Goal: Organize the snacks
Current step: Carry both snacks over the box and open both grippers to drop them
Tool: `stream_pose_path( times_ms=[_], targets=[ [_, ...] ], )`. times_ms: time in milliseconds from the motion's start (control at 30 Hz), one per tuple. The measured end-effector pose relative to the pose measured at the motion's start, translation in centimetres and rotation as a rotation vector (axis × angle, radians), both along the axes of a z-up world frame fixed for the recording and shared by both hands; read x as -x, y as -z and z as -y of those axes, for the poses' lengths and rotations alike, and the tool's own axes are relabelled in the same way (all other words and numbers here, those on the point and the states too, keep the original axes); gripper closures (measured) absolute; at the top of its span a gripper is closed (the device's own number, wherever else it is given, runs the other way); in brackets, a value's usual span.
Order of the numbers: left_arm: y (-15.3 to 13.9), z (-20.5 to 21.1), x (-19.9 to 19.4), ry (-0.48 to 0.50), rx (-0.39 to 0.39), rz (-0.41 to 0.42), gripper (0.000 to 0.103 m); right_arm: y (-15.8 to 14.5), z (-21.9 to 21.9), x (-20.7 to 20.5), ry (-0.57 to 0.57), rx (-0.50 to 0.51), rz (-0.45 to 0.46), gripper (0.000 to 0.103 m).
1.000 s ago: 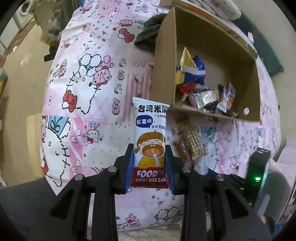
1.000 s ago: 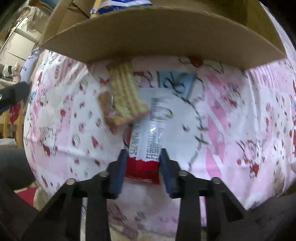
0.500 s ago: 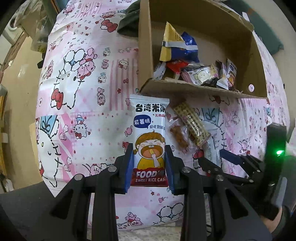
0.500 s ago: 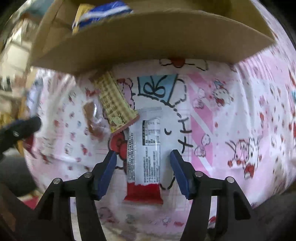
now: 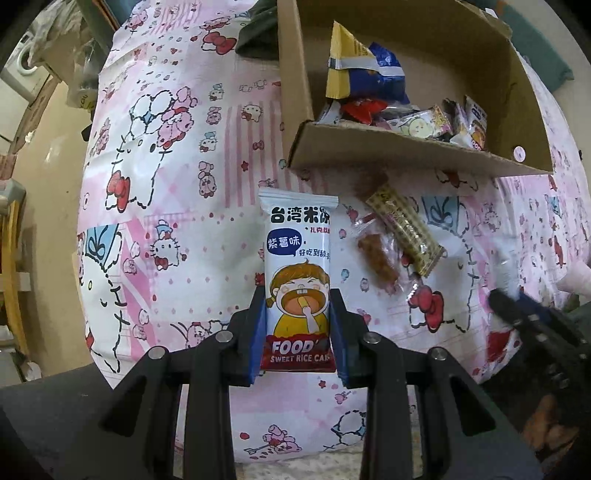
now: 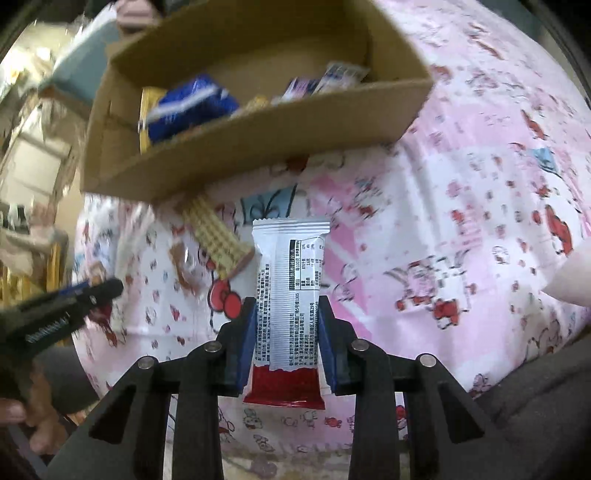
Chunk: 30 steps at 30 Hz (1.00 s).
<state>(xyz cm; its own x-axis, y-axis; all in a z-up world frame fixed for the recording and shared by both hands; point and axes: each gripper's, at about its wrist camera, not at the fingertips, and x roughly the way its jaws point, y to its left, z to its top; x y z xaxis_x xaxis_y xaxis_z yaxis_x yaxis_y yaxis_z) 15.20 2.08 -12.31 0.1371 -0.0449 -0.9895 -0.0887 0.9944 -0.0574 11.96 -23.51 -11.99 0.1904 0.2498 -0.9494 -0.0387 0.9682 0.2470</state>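
My left gripper [image 5: 297,328] is shut on a white sweet rice cake packet [image 5: 299,266] with a cartoon child, held above the pink cartoon cloth. My right gripper [image 6: 284,332] is shut on a second white and red snack packet [image 6: 290,291], printed back side up, lifted off the cloth. An open cardboard box [image 5: 406,155] with several snacks inside lies ahead; it also shows in the right wrist view [image 6: 258,125]. A yellow wafer packet [image 5: 404,234] and a clear packet of brown snack [image 5: 376,256] lie on the cloth in front of the box.
The pink cartoon cloth [image 5: 166,184] covers the table. The right gripper shows blurred at the right edge of the left wrist view [image 5: 528,321]. The left gripper shows at the left of the right wrist view [image 6: 62,306]. A dark cloth [image 5: 258,33] lies behind the box.
My right gripper was open around the white and red packet half a second ago; it has shut on it and lifted it. My left gripper still holds the rice cake packet.
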Motion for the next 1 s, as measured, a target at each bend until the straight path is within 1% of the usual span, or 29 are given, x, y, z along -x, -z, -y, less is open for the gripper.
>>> stream_pose_path(
  times_ms=[100,167,300,333,433,500,567,700,800,900,1000],
  targets=[
    [0.2,-0.2,0.1,-0.008,-0.015,0.000,0.076,-1.5,1.1,-0.7,0.050,-0.033,0.044,0.071],
    [0.3,-0.5,0.2,-0.014,-0.025,0.001,0.076,-2.6,0.4,-1.2,0.071,-0.081,0.085,0.071],
    [0.4,-0.5,0.3,-0.003,-0.046,0.009,0.076,-5.0,0.5,-0.9,0.055,-0.184,0.156,0.071],
    [0.3,-0.4,0.3,0.002,-0.049,0.014,0.076,-5.0,0.1,-0.8,0.049,-0.198,0.170,0.071],
    [-0.3,0.3,0.6,0.015,-0.047,0.037,0.076,-6.4,0.4,-0.6,0.035,-0.260,0.222,0.071],
    [-1.3,0.5,1.0,0.009,-0.025,0.060,0.076,-6.9,0.1,-0.6,0.037,-0.291,0.245,0.071],
    [-3.0,0.8,1.6,0.011,0.002,0.103,0.076,-7.4,-0.2,-0.7,0.044,-0.316,0.271,0.071],
    [-7.1,1.0,1.6,0.024,0.001,0.228,0.076,-9.5,0.4,-1.1,0.046,-0.351,0.331,0.071],
    [-10.1,0.4,0.4,-0.006,-0.005,0.315,0.076,-11.3,1.1,-2.0,0.055,-0.390,0.369,0.071],
    [-12.0,-0.9,-1.3,-0.038,0.004,0.357,0.076,-12.6,1.5,-3.3,0.050,-0.404,0.398,0.071],
    [-13.2,-1.7,-3.2,-0.061,0.011,0.380,0.076,-13.8,1.8,-5.1,0.039,-0.404,0.436,0.071]
  ],
)
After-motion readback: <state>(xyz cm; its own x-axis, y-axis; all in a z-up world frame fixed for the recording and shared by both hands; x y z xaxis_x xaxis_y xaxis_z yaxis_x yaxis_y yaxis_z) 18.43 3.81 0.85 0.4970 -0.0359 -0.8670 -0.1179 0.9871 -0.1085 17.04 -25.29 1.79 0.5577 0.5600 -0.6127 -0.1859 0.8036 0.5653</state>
